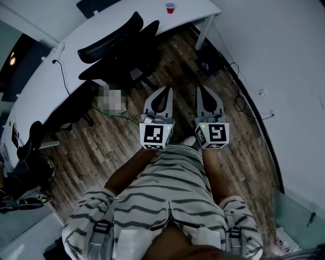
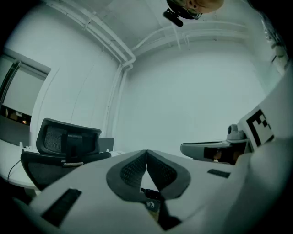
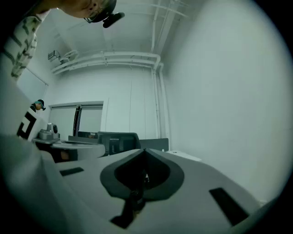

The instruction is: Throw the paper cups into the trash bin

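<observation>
A red paper cup (image 1: 170,7) stands on the white desk (image 1: 101,30) at the top of the head view, far from both grippers. My left gripper (image 1: 166,90) and right gripper (image 1: 201,89) are held side by side over the wooden floor, both level, jaws together, nothing between them. In the left gripper view the left gripper (image 2: 146,151) is shut and empty, facing a white wall. In the right gripper view the right gripper (image 3: 145,150) is shut and empty too. No trash bin shows in any view.
A black office chair (image 1: 119,43) stands between me and the desk, and another chair (image 1: 30,139) is at the left. Cables (image 1: 238,101) and a wall socket lie along the right wall. A desk leg (image 1: 203,31) stands near the corner.
</observation>
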The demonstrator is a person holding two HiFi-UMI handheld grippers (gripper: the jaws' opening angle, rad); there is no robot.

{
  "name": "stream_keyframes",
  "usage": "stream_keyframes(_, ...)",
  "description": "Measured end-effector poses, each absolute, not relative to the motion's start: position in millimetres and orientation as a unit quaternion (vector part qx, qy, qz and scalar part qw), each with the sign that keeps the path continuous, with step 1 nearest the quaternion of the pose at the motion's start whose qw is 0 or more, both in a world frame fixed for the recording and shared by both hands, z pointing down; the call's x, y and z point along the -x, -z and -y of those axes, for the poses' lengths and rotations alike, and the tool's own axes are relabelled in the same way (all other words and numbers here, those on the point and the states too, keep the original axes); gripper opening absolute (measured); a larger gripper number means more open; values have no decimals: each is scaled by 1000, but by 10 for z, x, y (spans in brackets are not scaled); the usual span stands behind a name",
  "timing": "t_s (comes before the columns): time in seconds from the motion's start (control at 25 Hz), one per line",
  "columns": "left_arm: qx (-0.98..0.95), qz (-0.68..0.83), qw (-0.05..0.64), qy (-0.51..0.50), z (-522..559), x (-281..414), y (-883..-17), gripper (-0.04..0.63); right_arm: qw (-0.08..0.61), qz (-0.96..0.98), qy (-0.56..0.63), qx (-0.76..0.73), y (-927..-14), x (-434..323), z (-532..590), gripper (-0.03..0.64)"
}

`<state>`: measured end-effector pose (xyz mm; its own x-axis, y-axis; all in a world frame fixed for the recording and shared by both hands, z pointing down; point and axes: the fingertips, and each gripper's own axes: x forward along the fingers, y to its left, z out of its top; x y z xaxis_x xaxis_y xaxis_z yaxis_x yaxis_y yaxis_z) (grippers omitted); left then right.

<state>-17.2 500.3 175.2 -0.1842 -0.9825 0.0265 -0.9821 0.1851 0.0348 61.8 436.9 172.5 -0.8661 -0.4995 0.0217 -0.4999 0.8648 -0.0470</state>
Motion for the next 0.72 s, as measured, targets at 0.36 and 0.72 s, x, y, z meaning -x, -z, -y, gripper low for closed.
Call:
stream_keyframes(0.36,-630,776,33,12,-4674,184,-1818,23,-2,971,-18,-238,-1665,-615,-4144,11)
stream_keyframes(0.72,-607,795,25,2,-4227,-81,-1838,25,-11,975,-28,-222,-1734,-886,-3589,11)
